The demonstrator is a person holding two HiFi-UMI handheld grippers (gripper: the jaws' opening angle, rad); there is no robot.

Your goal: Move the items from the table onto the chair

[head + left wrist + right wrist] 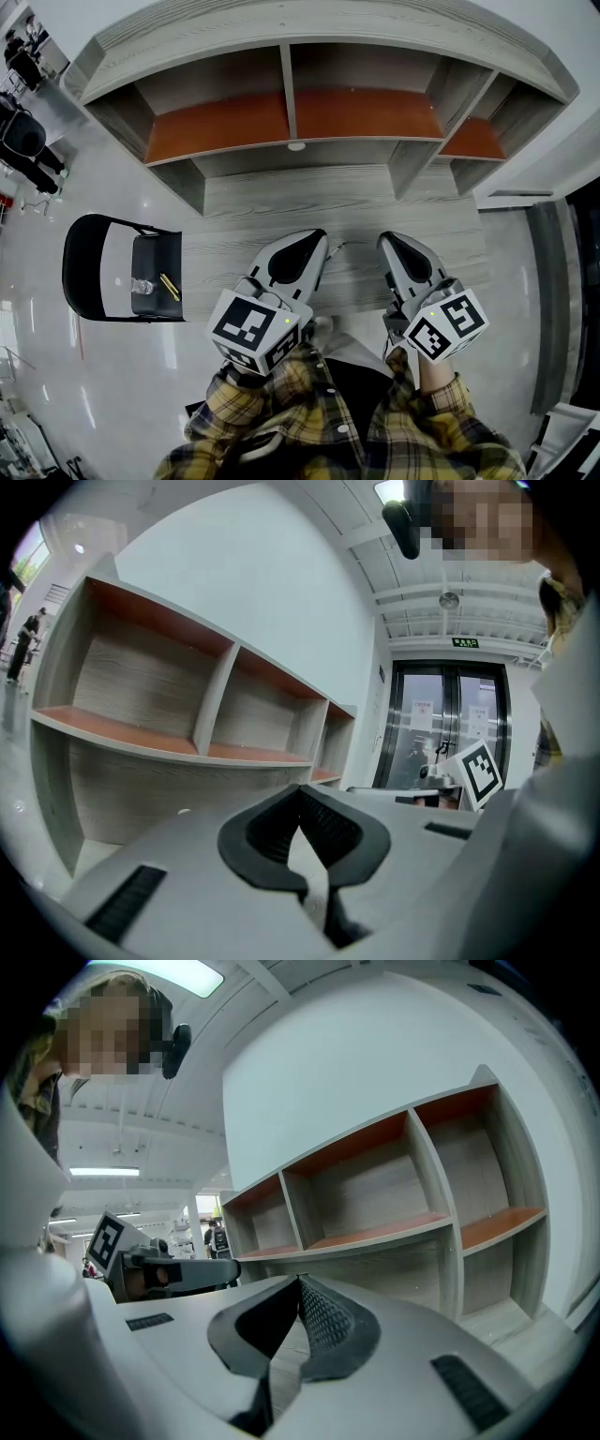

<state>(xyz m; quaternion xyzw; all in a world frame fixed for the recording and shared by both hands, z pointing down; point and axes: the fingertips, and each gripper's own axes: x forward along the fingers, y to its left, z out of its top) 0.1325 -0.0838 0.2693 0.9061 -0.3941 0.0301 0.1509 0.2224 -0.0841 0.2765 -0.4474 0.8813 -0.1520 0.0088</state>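
Head view alone shows us the chair (pixel 155 251), centre left, bearing a bottle (pixel 141 286); our left tool (pixel 317 236) and right tool (pixel 385 240) sit closed, empty.

My head camera looks steeply down on the worktop (pixel 281 202); both jaw cameras sit low, facing the same shelf unit (pixel 214 705).

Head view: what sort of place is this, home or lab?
Probably an open-plan lab or office hall, not a home. It has a glossy grey floor and a bare wooden table with empty shelf compartments. The left gripper view shows glass double doors under a green exit sign.
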